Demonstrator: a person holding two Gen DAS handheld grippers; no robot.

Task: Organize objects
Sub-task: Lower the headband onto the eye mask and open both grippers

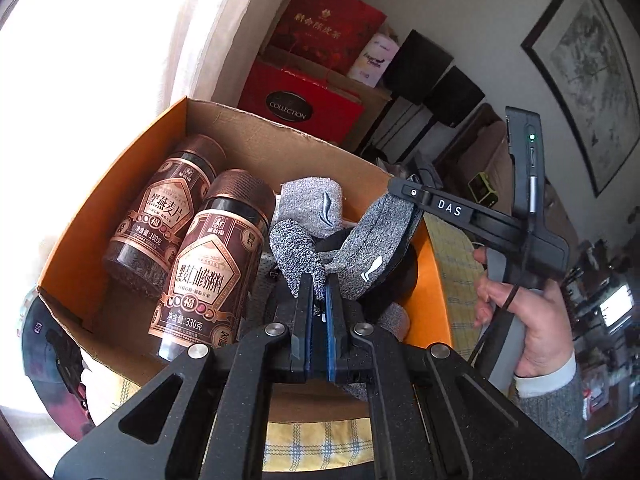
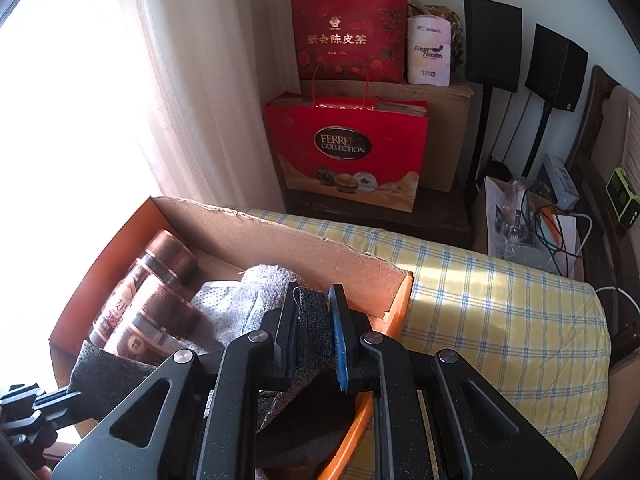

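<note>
An orange cardboard box (image 1: 120, 184) holds two brown jars (image 1: 160, 220) (image 1: 208, 264) lying on their sides and a rolled grey sock (image 1: 308, 204). Above the box, a second grey sock (image 1: 376, 240) stretches between both grippers. My left gripper (image 1: 319, 280) is shut on one end of it. My right gripper (image 1: 400, 194), held by a person's hand (image 1: 532, 320), is shut on the other end. In the right wrist view the right gripper (image 2: 314, 296) pinches the dark knit sock (image 2: 312, 320) over the box (image 2: 280, 236). The left gripper (image 2: 60, 396) holds the sock's far end at lower left.
The box rests on a yellow checked cloth (image 2: 480, 300). Behind stand red gift bags (image 2: 344, 148) (image 2: 348, 36), a brown carton (image 2: 448, 140) and two black speakers on stands (image 2: 492, 40). A bright curtain (image 2: 180, 100) is at left. A dark cap (image 1: 52, 348) lies beside the box.
</note>
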